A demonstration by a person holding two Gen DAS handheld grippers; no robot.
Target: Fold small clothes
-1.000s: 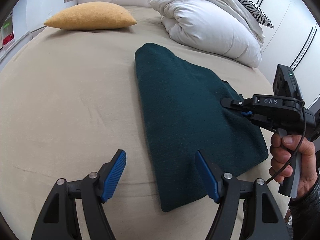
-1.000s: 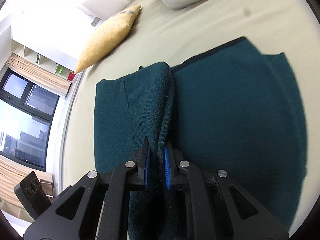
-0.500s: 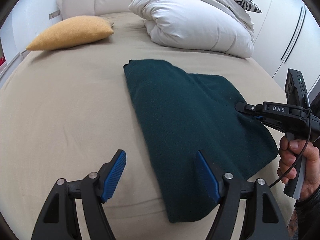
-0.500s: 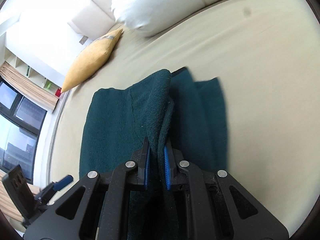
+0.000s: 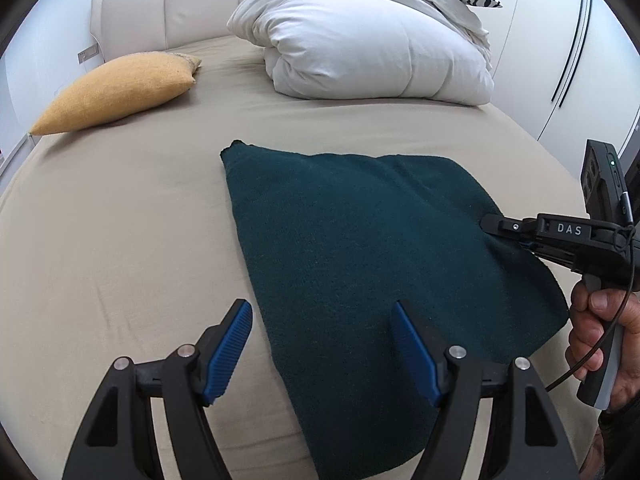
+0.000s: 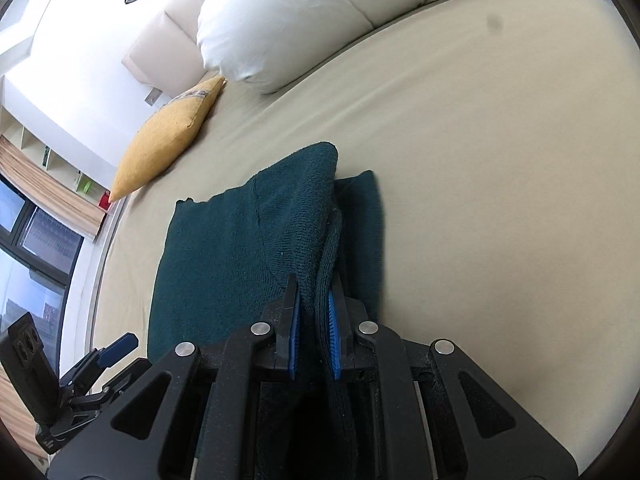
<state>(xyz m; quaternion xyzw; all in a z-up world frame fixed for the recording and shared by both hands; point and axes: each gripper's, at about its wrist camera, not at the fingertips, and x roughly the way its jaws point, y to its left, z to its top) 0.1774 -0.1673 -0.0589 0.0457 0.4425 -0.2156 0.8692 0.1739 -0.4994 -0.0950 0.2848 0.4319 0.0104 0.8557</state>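
While the green garment [image 5: 360,248] lies lengthwise toward the pillows [image 5: 372,44], the right gripper [image 6: 314,332] pinches what seems its edge; the left gripper [image 5: 320,344] hovers agape.

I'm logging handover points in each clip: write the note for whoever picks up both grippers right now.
Right gripper: shut on a bunched edge of the dark green garment, holding it slightly lifted.
Left gripper: open and empty, hovering over the garment's near end.
The garment lies on the beige bed sheet, clear of the yellow cushion and the white duvet.
Done: one side looks folded over the rest.
Left: probably lay the held edge flat, release, then make the remaining folds and smooth them.
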